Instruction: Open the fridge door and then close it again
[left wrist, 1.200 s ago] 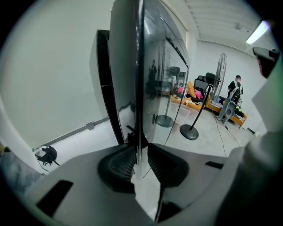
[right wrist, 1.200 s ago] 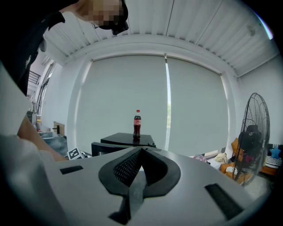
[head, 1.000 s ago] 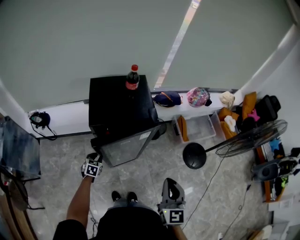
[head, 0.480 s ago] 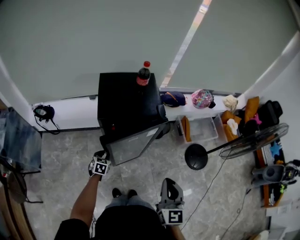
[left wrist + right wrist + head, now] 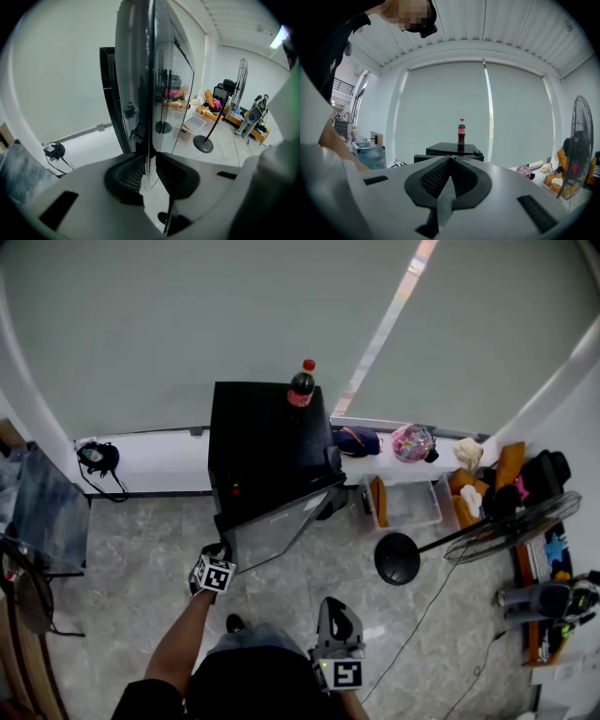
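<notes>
Grey stone floor [image 5: 141,549] below a wide pale blind. Towards the left, left gripper [image 5: 218,557] with fingers clamped on the free edge of the glass fridge door [image 5: 272,531], swung partly open from the black fridge [image 5: 262,442], cola bottle [image 5: 301,385] upright on top. Lower middle, right gripper [image 5: 338,607], fingers closed on nothing, well apart from the fridge. Far right, standing fan [image 5: 511,526].

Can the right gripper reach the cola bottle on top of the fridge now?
Probably yes: the right gripper faces the cola bottle with nothing between, but its jaws are shut and must open first.
</notes>
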A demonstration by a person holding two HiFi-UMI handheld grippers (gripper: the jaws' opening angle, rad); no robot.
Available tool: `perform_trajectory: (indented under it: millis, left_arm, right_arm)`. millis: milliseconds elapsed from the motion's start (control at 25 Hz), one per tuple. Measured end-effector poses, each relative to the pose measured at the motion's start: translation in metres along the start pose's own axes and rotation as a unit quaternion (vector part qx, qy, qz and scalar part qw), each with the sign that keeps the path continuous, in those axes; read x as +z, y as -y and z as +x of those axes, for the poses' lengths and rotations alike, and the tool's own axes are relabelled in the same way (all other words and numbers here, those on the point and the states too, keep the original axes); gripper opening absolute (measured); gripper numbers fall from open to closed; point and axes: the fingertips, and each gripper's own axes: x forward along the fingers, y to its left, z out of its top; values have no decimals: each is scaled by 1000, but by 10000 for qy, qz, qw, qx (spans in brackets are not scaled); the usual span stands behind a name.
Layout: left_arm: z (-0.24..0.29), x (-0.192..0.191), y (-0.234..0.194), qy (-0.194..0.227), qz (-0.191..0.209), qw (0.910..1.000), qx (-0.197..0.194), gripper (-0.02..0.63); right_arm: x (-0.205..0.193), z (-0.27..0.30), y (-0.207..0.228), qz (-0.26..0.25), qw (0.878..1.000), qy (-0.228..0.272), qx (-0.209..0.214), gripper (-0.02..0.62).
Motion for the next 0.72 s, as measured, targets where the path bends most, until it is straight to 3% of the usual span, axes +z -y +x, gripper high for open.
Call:
perform_trajectory:
  millis: [360,720]
  left_arm:
    - [-7,-11,15,-58,-314,9991,292,75]
    - [-16,-27,39,-126,-836,9941,679,77]
  right_arm:
    - [2,-3,23,-41,9993,32,376,6]
    - [13,-4,58,-267,9925,250,1168,6]
